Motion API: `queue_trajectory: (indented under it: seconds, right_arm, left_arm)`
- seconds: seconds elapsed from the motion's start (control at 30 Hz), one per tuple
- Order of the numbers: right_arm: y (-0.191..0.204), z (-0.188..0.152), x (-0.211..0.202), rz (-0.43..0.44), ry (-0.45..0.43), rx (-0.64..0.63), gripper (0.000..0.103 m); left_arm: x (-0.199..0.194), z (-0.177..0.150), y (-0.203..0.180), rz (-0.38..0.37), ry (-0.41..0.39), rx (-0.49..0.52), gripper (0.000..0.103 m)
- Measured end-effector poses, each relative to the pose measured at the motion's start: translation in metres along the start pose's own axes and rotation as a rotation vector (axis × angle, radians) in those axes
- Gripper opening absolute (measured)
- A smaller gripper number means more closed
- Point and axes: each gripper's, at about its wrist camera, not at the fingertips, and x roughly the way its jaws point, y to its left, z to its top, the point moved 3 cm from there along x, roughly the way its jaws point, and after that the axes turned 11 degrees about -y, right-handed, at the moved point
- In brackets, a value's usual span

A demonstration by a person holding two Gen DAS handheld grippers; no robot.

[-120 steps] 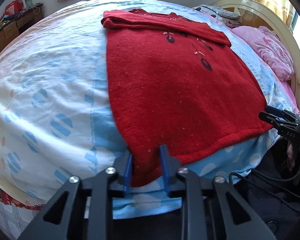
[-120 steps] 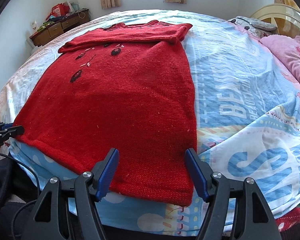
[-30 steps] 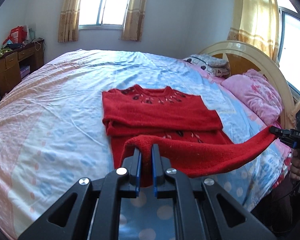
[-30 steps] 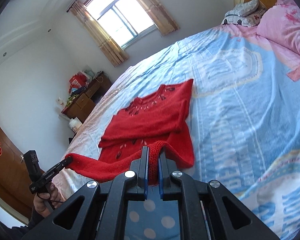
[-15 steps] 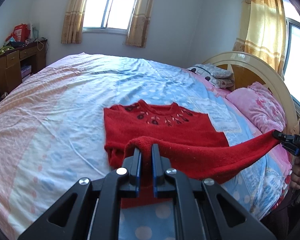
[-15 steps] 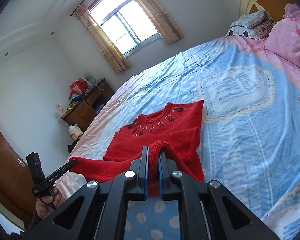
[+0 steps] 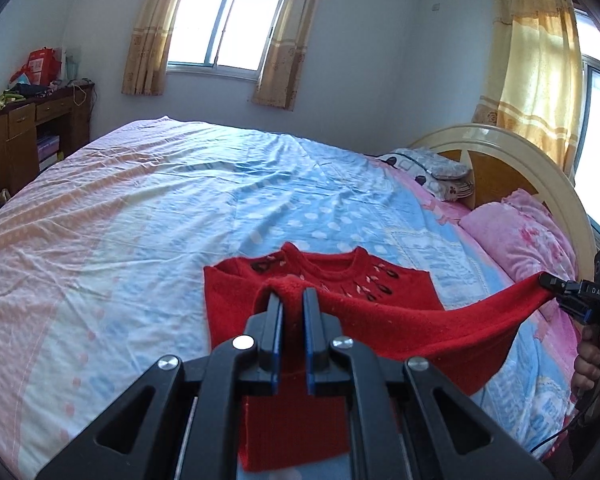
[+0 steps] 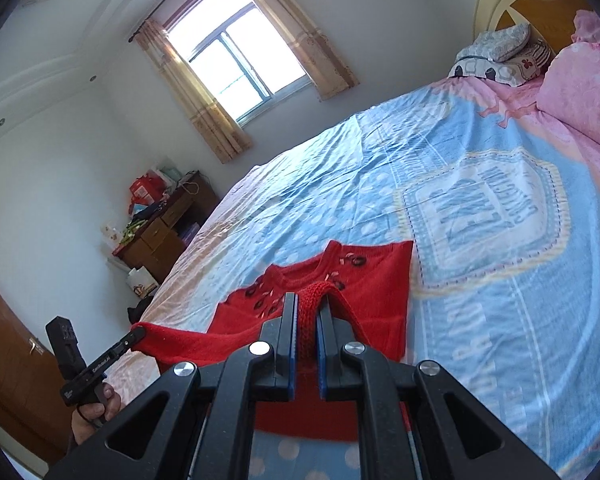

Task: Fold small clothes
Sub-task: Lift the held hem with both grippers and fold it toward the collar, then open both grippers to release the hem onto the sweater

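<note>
A red knit sweater (image 7: 400,320) (image 8: 376,280) lies on the bed (image 7: 140,220), neckline with dark embroidery at its far end. My left gripper (image 7: 291,300) is shut on one bottom corner of its hem. My right gripper (image 8: 307,304) is shut on the other corner. The hem hangs stretched in the air between them, raised above the sweater's chest, with the lower body draped back under it. In the left wrist view the right gripper (image 7: 556,284) shows at the far right, held by a hand. In the right wrist view the left gripper (image 8: 136,334) shows at lower left.
The bed's sheet (image 8: 480,200) is blue, white and pink. Pink pillows (image 7: 520,240) and a cream headboard (image 7: 532,160) are at the right. A wooden desk (image 7: 24,128) with clutter stands by the left wall. A curtained window (image 7: 224,28) is behind the bed.
Both grippers have carried the hem forward over the sweater toward the neckline and a little higher. More of the lower body is now covered by the fold.
</note>
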Motion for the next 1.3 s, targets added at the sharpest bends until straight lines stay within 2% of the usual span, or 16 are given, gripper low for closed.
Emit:
queue_trajectory:
  seconds: [0.3, 0.5, 0.8, 0.9, 0.93, 0.97, 1.03, 1.1, 1.17, 1.23, 1.3]
  right_arm:
    - [-0.023, 0.014, 0.069, -0.069, 0.052, 0.036, 0.007]
    - [-0.042, 0.006, 0.118, -0.115, 0.114, 0.059, 0.007]
    - [-0.076, -0.002, 0.184, -0.223, 0.183, 0.051, 0.007]
    - [-0.077, 0.001, 0.195, -0.237, 0.166, 0.009, 0.009]
    - [-0.073, 0.001, 0.196, -0.236, 0.159, -0.021, 0.019]
    - [-0.068, 0.000, 0.194, -0.245, 0.147, -0.059, 0.047]
    - [-0.050, -0.004, 0.180, -0.245, 0.105, -0.163, 0.072]
    - [-0.032, -0.012, 0.170, -0.237, 0.093, -0.256, 0.072]
    - [-0.017, -0.024, 0.166, -0.215, 0.133, -0.316, 0.072]
    - [-0.003, -0.043, 0.174, -0.161, 0.253, -0.355, 0.072]
    - [0.012, -0.065, 0.192, -0.168, 0.372, -0.450, 0.072]
  left_arm:
    - [0.054, 0.000, 0.017, 0.055, 0.058, 0.004, 0.010]
    - [0.099, -0.014, 0.041, 0.095, 0.137, -0.027, 0.010]
    - [0.150, -0.029, 0.049, 0.155, 0.204, 0.007, 0.011]
    - [0.154, -0.030, 0.057, 0.188, 0.202, -0.012, 0.018]
    - [0.152, -0.030, 0.059, 0.196, 0.199, -0.022, 0.028]
    - [0.146, -0.030, 0.062, 0.205, 0.192, -0.029, 0.036]
    - [0.135, -0.030, 0.064, 0.224, 0.167, -0.017, 0.067]
    - [0.115, -0.029, 0.065, 0.258, 0.114, 0.014, 0.072]
    - [0.104, -0.032, 0.061, 0.263, 0.101, 0.053, 0.078]
    - [0.103, -0.040, 0.055, 0.269, 0.130, 0.115, 0.084]
    - [0.113, -0.051, 0.043, 0.300, 0.177, 0.233, 0.084]
